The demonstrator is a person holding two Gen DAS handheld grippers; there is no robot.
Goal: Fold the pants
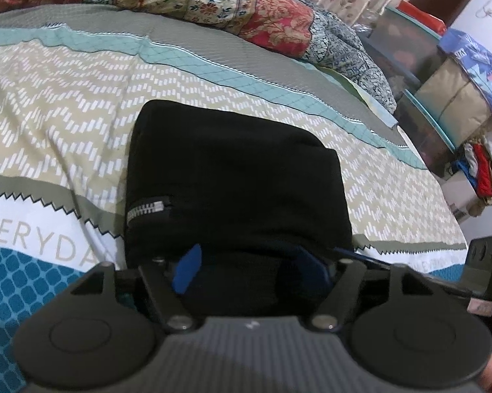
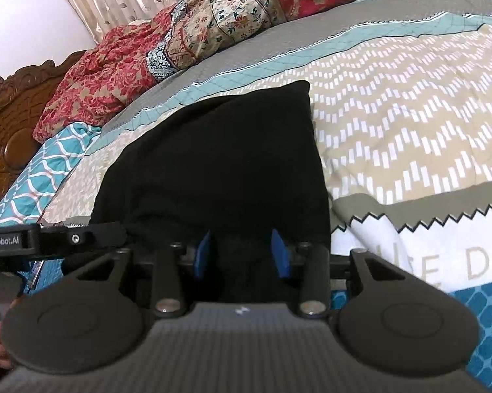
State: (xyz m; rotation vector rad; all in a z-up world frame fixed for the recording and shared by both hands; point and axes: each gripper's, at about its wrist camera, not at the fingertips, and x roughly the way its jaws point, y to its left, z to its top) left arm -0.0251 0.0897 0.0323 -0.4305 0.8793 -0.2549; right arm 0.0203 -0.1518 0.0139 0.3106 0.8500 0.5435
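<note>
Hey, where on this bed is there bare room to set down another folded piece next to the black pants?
The beige zigzag stretch of the bedspread, right of the black pants in the right wrist view, lies bare up to the teal stripe. Far edge is crowded: the floral quilt is heaped along it. The near edge is taken by both grippers.

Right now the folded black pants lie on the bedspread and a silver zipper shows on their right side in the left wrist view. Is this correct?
Not quite. The folded black pants do lie on the bedspread, but the silver zipper shows on their left side, as the left wrist view shows.
</note>
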